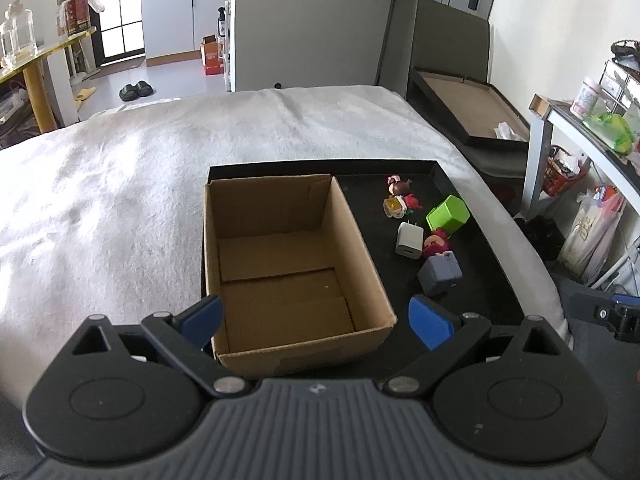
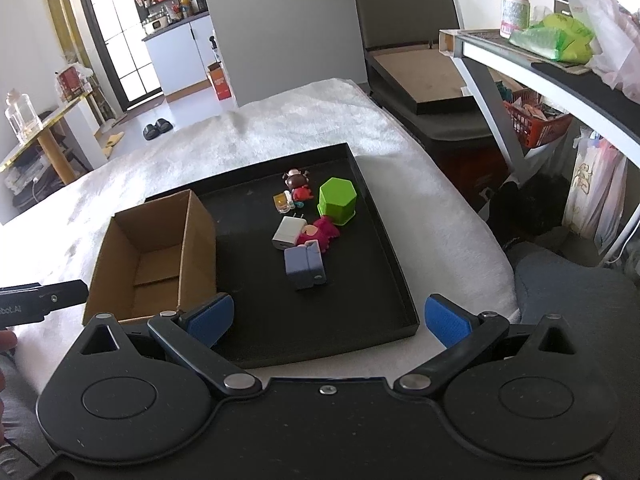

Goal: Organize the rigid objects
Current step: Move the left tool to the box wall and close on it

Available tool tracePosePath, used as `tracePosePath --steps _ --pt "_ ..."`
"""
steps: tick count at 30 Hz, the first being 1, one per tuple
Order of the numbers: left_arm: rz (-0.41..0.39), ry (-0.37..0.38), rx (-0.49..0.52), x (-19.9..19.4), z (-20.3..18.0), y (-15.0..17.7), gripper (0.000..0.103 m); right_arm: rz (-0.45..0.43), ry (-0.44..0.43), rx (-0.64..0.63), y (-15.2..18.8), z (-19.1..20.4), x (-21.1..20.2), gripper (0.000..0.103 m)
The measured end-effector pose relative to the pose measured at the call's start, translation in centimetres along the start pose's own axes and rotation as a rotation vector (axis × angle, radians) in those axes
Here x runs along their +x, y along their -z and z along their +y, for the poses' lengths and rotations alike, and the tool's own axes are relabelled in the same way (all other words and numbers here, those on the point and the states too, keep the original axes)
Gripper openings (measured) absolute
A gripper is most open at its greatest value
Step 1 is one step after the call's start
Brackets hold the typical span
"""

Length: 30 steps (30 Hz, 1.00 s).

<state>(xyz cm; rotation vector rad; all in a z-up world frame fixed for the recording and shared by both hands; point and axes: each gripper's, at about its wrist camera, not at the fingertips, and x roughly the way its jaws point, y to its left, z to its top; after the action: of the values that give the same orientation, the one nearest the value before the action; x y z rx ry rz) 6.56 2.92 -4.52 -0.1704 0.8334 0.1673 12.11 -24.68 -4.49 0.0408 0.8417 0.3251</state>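
Note:
An empty cardboard box (image 1: 280, 264) (image 2: 156, 252) stands in the left part of a black tray (image 1: 492, 296) (image 2: 352, 320). To its right lie small items: a green hexagonal cup (image 1: 448, 215) (image 2: 337, 201) on its side, a white charger (image 1: 409, 239) (image 2: 288, 233), a purple-grey block (image 1: 439, 276) (image 2: 305, 269), a pink figure (image 1: 435, 242) (image 2: 320, 234) and little dolls (image 1: 400, 194) (image 2: 296, 188). My left gripper (image 1: 314, 320) is open, hovering over the box's near wall. My right gripper (image 2: 330, 320) is open above the tray's near edge, holding nothing.
The tray rests on a white fluffy cover (image 1: 140, 200) (image 2: 280, 120). A dark sofa base with a brown board (image 1: 468, 116) (image 2: 420, 76) stands behind. A white shelf with bags and a jar (image 1: 592, 120) (image 2: 540, 40) is at the right. A person's legs in grey (image 2: 572, 280) sit near right.

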Motion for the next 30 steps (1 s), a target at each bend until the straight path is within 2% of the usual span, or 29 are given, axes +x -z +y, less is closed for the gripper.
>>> tracePosePath --steps 4,8,19,30 --pt "0.02 0.002 -0.011 0.8 0.4 -0.3 0.099 0.017 0.0 0.004 -0.4 -0.2 1.0 0.103" --pt "0.027 -0.007 0.035 1.3 0.2 -0.5 0.099 0.036 -0.002 0.01 -0.9 -0.3 2.2 0.103" --pt "0.073 -0.054 0.013 3.5 1.1 -0.6 0.099 0.095 0.015 0.0 -1.2 -0.2 5.1 0.103" --pt "0.111 -0.111 -0.104 6.3 4.0 -0.4 0.092 0.112 0.015 -0.024 -1.5 -0.4 7.4 0.102"
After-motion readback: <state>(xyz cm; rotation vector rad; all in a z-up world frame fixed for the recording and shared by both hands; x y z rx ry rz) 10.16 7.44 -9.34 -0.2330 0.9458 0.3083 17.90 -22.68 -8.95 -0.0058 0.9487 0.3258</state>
